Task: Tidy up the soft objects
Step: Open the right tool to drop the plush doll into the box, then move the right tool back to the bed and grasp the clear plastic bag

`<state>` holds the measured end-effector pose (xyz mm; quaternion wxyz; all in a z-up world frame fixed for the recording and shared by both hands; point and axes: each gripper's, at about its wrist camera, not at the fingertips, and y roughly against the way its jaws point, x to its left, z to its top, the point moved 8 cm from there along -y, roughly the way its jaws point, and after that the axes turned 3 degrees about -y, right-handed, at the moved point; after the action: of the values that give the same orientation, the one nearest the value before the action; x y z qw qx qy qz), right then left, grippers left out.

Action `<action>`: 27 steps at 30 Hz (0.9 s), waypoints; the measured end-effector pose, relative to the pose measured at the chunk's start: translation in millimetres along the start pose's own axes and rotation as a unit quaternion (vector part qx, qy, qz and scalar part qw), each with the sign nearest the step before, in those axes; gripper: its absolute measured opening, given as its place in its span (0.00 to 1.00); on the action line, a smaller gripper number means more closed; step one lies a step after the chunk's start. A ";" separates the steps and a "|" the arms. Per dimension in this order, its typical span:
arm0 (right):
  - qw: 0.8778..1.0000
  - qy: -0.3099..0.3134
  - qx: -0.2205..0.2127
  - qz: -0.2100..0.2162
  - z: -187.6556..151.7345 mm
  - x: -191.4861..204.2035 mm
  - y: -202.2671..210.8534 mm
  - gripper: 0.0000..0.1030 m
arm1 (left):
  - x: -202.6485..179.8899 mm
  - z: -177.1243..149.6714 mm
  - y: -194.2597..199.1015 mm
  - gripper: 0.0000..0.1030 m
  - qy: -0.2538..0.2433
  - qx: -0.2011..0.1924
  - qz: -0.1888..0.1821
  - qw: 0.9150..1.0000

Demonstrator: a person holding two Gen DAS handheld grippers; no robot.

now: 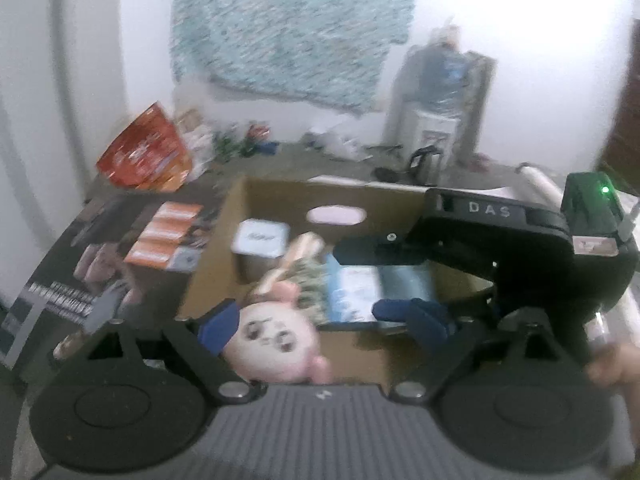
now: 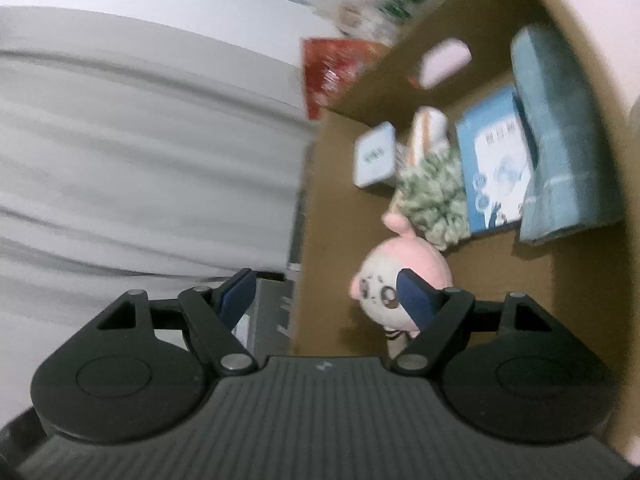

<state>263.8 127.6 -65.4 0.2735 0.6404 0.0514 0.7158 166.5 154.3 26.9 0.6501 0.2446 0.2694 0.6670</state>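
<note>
Both grippers, the left gripper and the right gripper, were held wide open with nothing gripped, and the pink plush was seen lying inside the box beside the green fluffy thing. The plush could be knocked or snagged by a finger if a gripper were pulled away carelessly. Both grippers were tipped downward over the box.
</note>
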 end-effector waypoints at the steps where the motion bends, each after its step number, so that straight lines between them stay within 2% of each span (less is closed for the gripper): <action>1: 1.000 0.010 -0.007 0.007 0.1 4.0 13.6 0.76 | -9.0 1.7 3.1 0.90 -0.008 -0.005 -0.008 1.000; 4: 0.999 0.039 -0.031 0.017 1.5 9.6 57.8 0.76 | -42.9 5.0 12.7 0.93 -0.031 -0.017 -0.036 0.999; 8: 0.995 0.062 -0.071 0.020 1.6 -1.6 128.8 0.76 | -90.5 3.5 16.4 0.94 -0.071 -0.021 -0.074 0.995; 12: 0.990 0.044 -0.135 0.018 4.0 -32.9 211.0 0.76 | -147.1 -2.9 11.3 0.95 -0.116 -0.019 -0.112 0.987; 17: 0.976 0.018 -0.217 -0.017 6.7 -87.2 292.4 0.77 | -217.2 -14.4 -4.5 0.95 -0.166 -0.012 -0.162 0.973; 22: 0.963 -0.023 -0.261 -0.068 9.4 -156.5 330.7 0.77 | -274.2 -28.1 -27.2 0.95 -0.211 -0.016 -0.179 0.961; 27: 0.954 -0.054 -0.278 -0.101 25.8 -218.1 324.8 0.77 | -313.8 -35.7 -54.6 0.95 -0.238 -0.015 -0.180 0.954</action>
<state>188.9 -253.8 -117.0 0.5135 0.5682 -0.1001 0.6351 193.5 -160.2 -28.8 0.8083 0.3338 0.1369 0.4653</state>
